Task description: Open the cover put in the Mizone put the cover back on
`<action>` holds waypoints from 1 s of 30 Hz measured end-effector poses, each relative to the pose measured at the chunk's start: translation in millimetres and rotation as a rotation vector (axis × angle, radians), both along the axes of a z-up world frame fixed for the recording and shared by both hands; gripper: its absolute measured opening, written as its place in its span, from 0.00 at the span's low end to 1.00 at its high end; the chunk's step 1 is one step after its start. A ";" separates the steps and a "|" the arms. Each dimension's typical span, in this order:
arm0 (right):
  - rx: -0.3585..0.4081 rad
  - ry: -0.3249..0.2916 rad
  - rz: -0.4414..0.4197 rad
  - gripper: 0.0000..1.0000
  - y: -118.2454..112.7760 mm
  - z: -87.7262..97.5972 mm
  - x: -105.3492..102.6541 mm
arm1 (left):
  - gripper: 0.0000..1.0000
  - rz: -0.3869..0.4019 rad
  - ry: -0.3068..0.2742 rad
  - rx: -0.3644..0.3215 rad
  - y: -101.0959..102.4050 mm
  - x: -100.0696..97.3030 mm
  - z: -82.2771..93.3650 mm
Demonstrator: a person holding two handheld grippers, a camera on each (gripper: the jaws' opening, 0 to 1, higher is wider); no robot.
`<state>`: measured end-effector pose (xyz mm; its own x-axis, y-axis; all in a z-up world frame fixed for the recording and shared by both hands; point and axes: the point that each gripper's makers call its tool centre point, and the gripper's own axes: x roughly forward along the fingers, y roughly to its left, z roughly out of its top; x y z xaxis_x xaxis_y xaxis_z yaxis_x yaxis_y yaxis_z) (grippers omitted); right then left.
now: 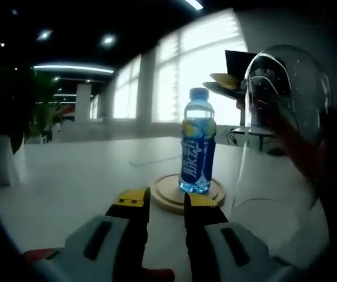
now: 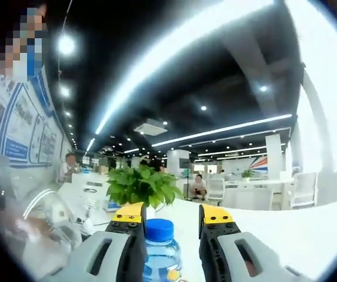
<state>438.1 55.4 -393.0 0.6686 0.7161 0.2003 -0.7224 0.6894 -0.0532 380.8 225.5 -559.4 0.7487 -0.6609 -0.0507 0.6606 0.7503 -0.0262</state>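
Standing upright at centre frame in the left gripper view, the Mizone bottle (image 1: 197, 144) rests on a round wooden base (image 1: 169, 195) set on a white table (image 1: 68, 182). The left gripper (image 1: 167, 205) sits at the bottom, its yellow-tipped jaws apart and empty, just short of the base. At the right of the frame a clear glass dome cover (image 1: 286, 88) is held aloft, above and beside the bottle; what grips it is too blurred to tell.

In the right gripper view, the right gripper (image 2: 171, 220) rises from the bottom centre, jaws apart, with the bottle's blue cap (image 2: 158, 230) between them; I cannot tell whether they touch it. The glassy cover (image 2: 44, 217) curves through the lower left.

The risk I judge here: the bottle is tall on a small base, so a careless release or a dome rim clipping its cap on the way down could topple it. The glass could also slip.

The table is smooth, white and glossy. Behind it lies a bright office with large windows, ceiling strip lights, a leafy plant (image 2: 142, 185) at centre, and seated people further back.
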 end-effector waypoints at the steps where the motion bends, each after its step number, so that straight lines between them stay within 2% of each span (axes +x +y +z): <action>1: -0.001 0.002 -0.007 0.28 -3.4 -0.5 -1.8 | 0.18 -0.001 -0.001 0.001 -0.5 -0.4 0.3; 9: 0.017 0.009 -0.048 0.27 -26.1 -1.2 -22.9 | 0.18 -0.003 -0.018 -0.006 -0.8 -3.4 6.6; 14: 0.039 0.039 -0.060 0.27 -38.9 -9.6 -32.7 | 0.18 -0.007 -0.034 -0.008 -1.1 -5.9 11.1; 22: 0.058 0.040 -0.100 0.27 -58.7 -12.5 -52.3 | 0.18 -0.006 -0.048 -0.015 0.4 -6.8 15.5; 30: 0.056 0.051 -0.128 0.27 -70.0 -27.4 -68.0 | 0.18 -0.018 -0.056 -0.016 -1.0 -9.4 17.6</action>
<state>370.1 -14.6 -420.4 0.7640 0.6131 0.2010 -0.6294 0.7768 0.0231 371.4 224.5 -541.8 0.7383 -0.6745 0.0018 0.6745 0.7383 -0.0005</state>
